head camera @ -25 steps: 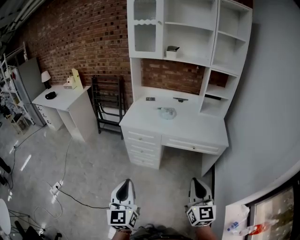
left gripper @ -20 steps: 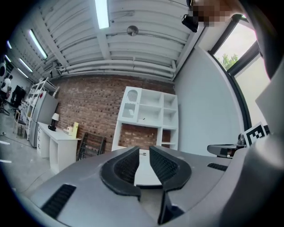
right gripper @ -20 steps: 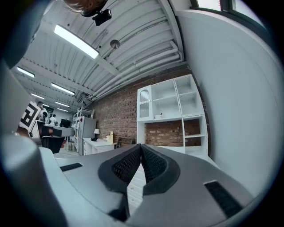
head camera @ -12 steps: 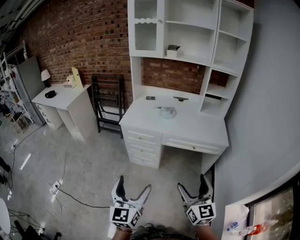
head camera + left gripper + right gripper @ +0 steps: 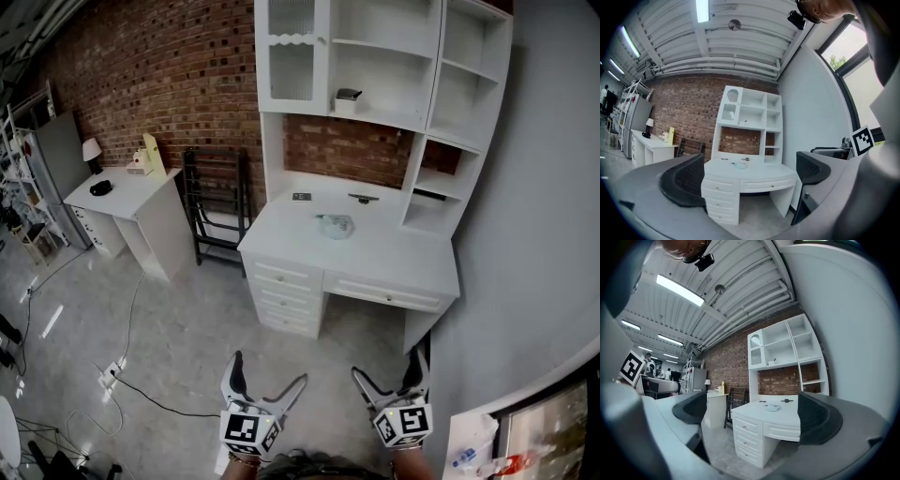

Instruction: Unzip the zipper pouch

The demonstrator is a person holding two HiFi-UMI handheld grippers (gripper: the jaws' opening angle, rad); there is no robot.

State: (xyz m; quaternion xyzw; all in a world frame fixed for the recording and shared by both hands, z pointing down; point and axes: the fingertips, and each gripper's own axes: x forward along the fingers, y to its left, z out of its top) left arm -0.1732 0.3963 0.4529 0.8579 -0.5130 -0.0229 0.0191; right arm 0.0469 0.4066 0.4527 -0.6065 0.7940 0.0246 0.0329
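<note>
Both pairs of jaws have just been opening: the left gripper and the right gripper now stand with their jaws spread wide. Each gripper view shows only open air and the room between them, so nothing is held. Both are carried low in the head view, over the floor and well apart from the white table. The zipper pouch, a small pale, see-through thing, lies flat near the middle of the table top, a little toward the back edge, untouched. I take the opening as readying for a grasp. The unzipping has not begun, and the person must first close in on the table before either gripper can reach the pouch or its pull. No brand, label or writing can be read; the grippers' cubes bear only black-and-white square markers, and the pouch is too small to show any print.
</note>
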